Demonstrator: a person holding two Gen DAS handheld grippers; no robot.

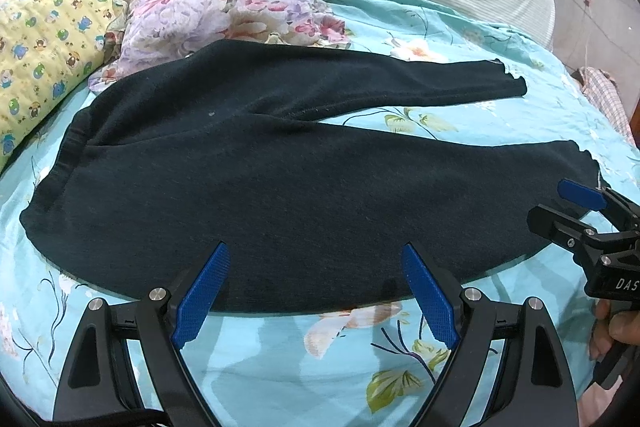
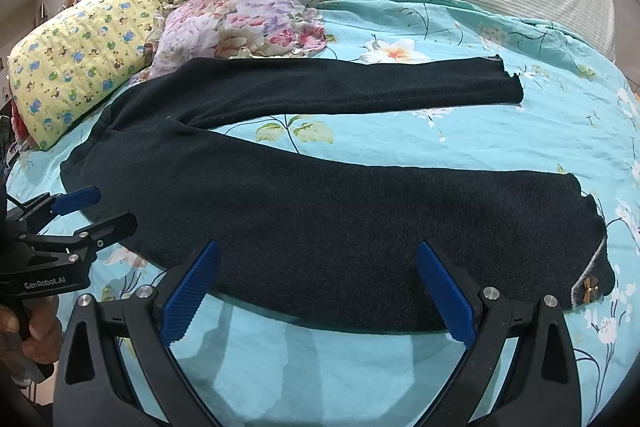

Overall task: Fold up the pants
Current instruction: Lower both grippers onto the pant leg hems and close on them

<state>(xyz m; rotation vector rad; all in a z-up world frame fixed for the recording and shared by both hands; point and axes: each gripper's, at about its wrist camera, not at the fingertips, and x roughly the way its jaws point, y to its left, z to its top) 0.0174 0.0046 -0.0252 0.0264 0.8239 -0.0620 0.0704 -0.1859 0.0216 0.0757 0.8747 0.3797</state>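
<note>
- Left gripper [image 1: 316, 301], at 6 o'clock in its own view, hovers with fingers spread wide and holding nothing, over the near edge of the pants [image 1: 248, 179].
- Right gripper [image 2: 318, 297] does the same over the near leg, fingers spread and empty.
- Pants lie flat on the sheet [image 2: 460, 139], unfolded, waistband at 9 o'clock, legs towards 3 o'clock.
- Pillows [image 1: 44, 47] sit at 10 o'clock.

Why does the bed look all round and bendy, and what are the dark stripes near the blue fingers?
Left wrist view: the fisheye lens curves the bedsheet and blackens the corners. Right wrist view: same bending; the stripes on the sheet are shadows of the right hand-held gripper. The pants look sharp, without glare.
</note>
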